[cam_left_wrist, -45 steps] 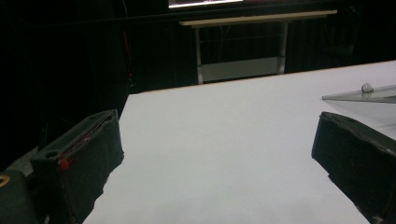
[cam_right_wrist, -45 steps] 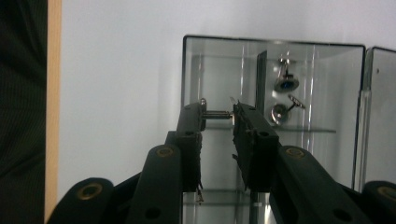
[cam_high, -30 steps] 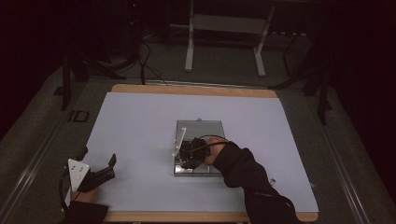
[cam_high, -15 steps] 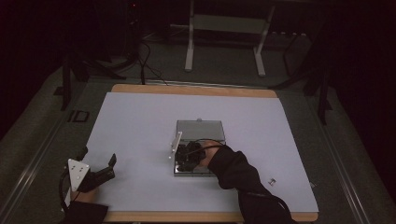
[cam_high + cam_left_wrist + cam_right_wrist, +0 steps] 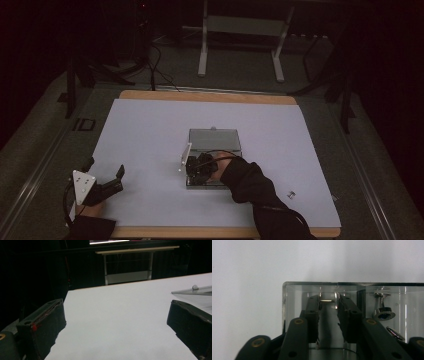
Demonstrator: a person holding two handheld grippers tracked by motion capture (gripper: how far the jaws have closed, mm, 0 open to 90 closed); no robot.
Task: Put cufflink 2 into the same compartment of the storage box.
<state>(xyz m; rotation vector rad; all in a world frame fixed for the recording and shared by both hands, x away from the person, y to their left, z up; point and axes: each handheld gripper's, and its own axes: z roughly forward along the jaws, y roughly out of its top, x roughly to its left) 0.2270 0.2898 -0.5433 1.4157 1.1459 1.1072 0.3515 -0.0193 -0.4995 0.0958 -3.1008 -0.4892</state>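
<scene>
A tiny, light, slippery metal pin [image 5: 327, 300] is pinched across its middle by the right gripper [image 5: 329, 300] inside the clear box [image 5: 287, 305], while the left gripper [image 5: 102, 181] is held wide apart.

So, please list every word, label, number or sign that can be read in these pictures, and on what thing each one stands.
None can be read.
The floor marking left of the table: a boxed sign, too blurred to read.
The clear box, its contents and both grippers: no lettering visible.
</scene>
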